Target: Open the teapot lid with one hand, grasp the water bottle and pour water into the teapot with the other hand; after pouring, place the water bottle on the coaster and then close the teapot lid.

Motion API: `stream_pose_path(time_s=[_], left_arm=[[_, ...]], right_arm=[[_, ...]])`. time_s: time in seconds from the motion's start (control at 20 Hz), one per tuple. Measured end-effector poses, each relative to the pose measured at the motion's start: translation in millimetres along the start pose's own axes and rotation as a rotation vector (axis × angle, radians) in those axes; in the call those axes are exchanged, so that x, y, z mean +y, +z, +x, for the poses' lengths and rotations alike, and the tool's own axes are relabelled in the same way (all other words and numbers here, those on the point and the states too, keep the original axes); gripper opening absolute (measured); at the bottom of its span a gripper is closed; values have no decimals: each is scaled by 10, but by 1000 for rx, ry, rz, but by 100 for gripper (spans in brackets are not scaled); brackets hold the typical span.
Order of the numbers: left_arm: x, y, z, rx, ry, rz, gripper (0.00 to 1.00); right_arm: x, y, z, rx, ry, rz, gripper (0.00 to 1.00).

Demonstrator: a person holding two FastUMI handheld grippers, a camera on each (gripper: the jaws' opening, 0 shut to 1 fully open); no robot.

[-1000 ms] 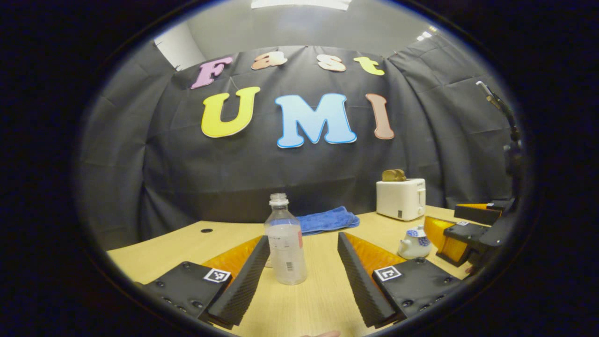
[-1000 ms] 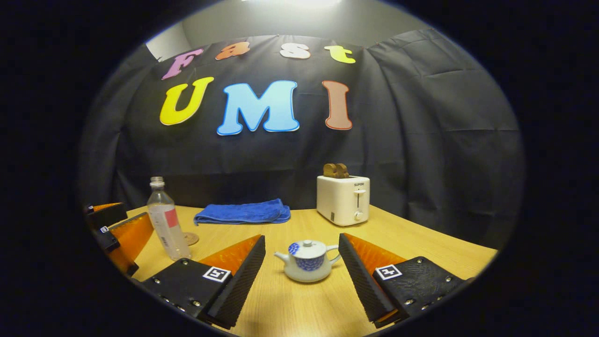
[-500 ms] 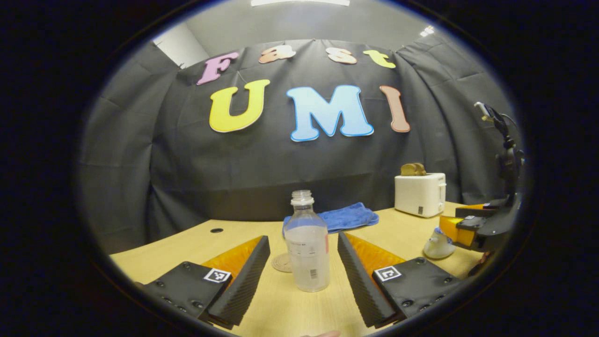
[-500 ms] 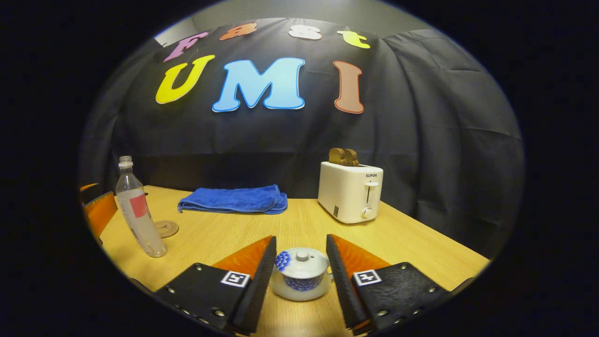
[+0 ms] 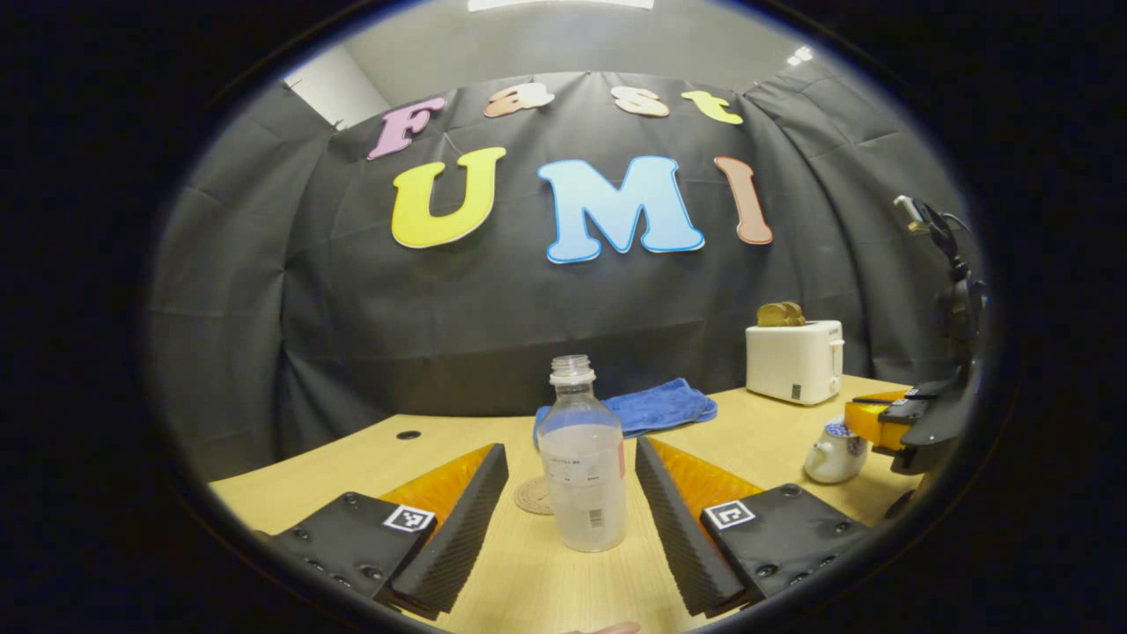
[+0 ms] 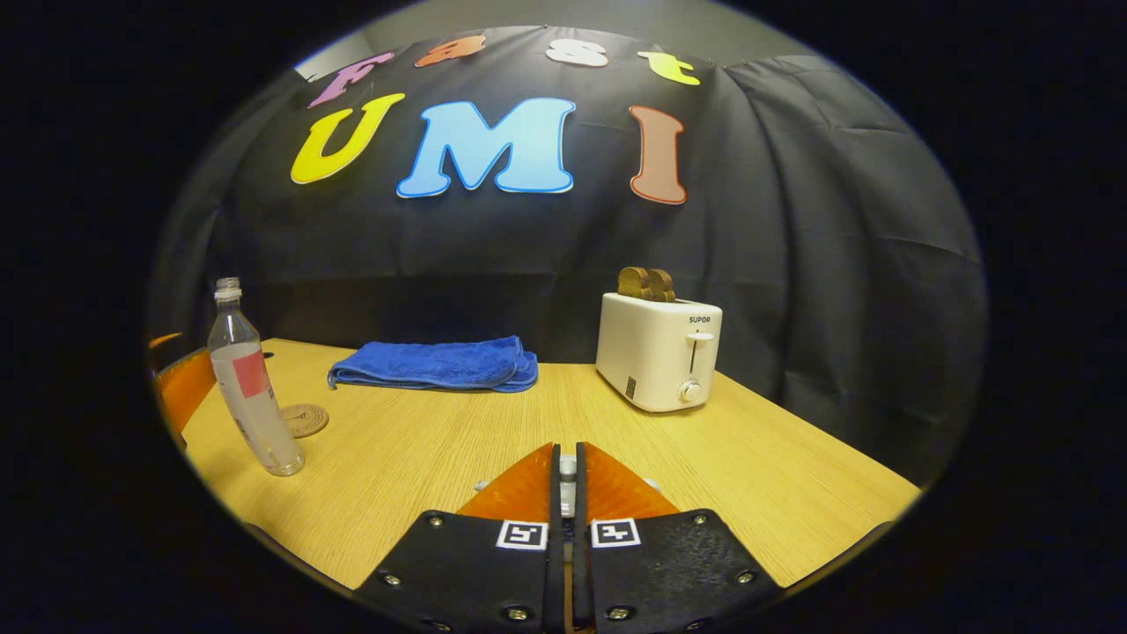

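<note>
A clear, uncapped water bottle (image 5: pixel 583 467) stands upright on the table between the fingers of my left gripper (image 5: pixel 570 446), which is open and touches it on neither side. A round coaster (image 5: pixel 532 496) lies just behind the bottle to its left. The white and blue teapot (image 5: pixel 832 451) sits at the right, with the other gripper (image 5: pixel 894 421) over it. In the right gripper view, my right gripper (image 6: pixel 567 454) is shut on the knob of the teapot lid (image 6: pixel 567 468); the pot itself is hidden under the fingers. The bottle (image 6: pixel 251 387) and coaster (image 6: pixel 304 419) are far left there.
A folded blue towel (image 6: pixel 431 364) lies at the back of the wooden table (image 6: pixel 423 458). A white toaster (image 6: pixel 660 361) with two slices of bread stands at the back right. The table's edge runs close on the right in the right gripper view.
My right gripper dropped over the teapot and its fingers went from wide open to shut on the lid knob. My left gripper moved up until the bottle stood between its open fingers.
</note>
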State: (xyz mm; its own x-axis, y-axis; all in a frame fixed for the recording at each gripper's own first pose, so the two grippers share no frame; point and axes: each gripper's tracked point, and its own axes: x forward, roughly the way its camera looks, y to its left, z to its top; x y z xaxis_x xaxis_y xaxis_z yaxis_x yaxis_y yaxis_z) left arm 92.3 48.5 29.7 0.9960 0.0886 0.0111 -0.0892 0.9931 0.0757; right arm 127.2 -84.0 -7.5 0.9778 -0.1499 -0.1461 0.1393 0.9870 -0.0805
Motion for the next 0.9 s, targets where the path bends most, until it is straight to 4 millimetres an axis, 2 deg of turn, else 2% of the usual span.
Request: stream_pose_path(time_s=[0.2, 0.35, 0.55, 0.9], left_arm=[[-8, -6, 11, 0, -9, -18, 100], [-7, 23, 21, -10, -15, -39, 100], [-3, -33, 131, 4, -9, -44, 100], [-67, -298, 489, 76, -6, -75, 100]], right_arm=[[22, 41, -17, -13, 7, -5, 4], [28, 191, -91, -60, 12, 0, 4], [68, 347, -218, -118, 29, -4, 4], [184, 270, -261, -106, 74, -10, 4]])
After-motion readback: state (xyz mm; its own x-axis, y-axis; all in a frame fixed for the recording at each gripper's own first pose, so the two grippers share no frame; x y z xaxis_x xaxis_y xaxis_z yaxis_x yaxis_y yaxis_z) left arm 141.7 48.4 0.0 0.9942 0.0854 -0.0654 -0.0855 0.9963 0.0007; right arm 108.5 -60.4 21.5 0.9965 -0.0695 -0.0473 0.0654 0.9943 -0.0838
